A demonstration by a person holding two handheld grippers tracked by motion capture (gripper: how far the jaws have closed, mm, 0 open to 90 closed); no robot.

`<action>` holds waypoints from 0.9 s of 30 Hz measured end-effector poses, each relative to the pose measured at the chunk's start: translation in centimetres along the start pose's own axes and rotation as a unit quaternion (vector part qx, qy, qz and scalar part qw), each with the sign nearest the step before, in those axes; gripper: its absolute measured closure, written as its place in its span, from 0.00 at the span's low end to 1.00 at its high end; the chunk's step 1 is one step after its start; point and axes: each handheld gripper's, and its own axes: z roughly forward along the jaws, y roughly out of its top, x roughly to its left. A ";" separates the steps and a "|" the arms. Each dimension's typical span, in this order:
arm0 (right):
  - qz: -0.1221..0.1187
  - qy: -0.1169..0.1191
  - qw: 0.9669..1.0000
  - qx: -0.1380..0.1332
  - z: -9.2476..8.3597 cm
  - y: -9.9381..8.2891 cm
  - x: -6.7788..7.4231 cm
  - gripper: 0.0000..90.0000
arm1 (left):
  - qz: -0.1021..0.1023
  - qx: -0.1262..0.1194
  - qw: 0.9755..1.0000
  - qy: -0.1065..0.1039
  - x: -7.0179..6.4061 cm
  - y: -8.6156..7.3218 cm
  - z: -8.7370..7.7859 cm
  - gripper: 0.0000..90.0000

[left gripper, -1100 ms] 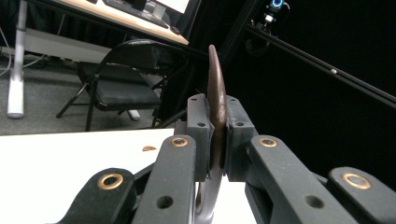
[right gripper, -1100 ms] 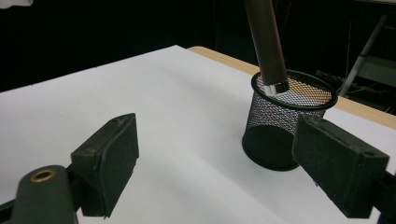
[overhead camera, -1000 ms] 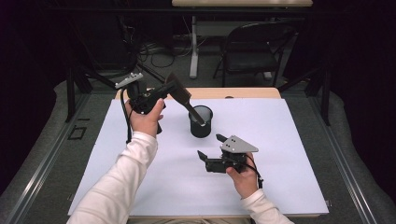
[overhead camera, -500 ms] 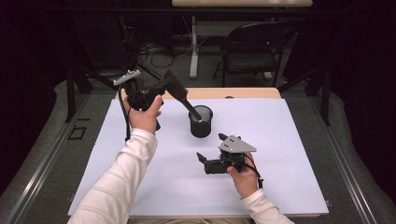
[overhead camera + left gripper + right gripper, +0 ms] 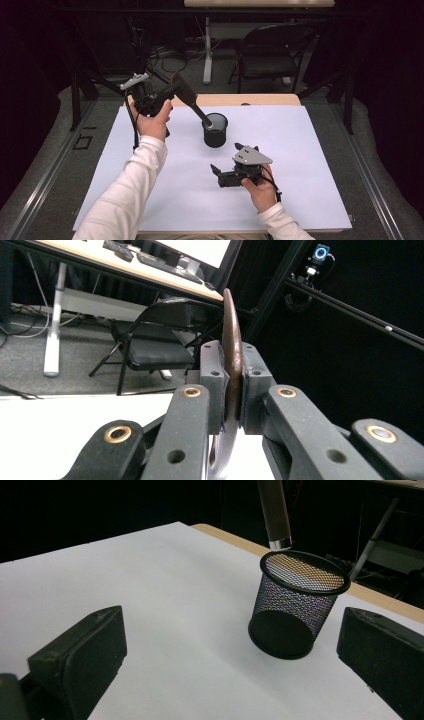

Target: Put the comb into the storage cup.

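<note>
Tool going into the mesh cup

The left gripper (image 5: 165,96) clamps a brown-handled tool (image 5: 186,93) whose tip dips into the black mesh cup (image 5: 215,131) standing mid-table on the white sheet (image 5: 310,165). The right gripper (image 5: 226,165) has just been opening; its jaws stand wide with nothing between them, near the cup. Next, I'd judge, the tool must be released upright. No readable writing anywhere.

A lab or studio: black curtains, a rail-mounted camera (image 5: 320,252) and a desk (image 5: 125,265) beyond the tongs.
</note>
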 end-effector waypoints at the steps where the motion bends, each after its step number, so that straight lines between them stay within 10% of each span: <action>1: -0.001 -0.002 1.000 0.000 0.0 0.0 0.0 0.00 | 0.000 0.000 1.000 0.001 0.1 0.0 0.1 0.94; 27: 0.000 -0.003 1.000 0.005 0.0 -0.1 -0.2 0.00 | -0.005 0.008 0.999 0.031 0.7 -1.5 3.4 0.94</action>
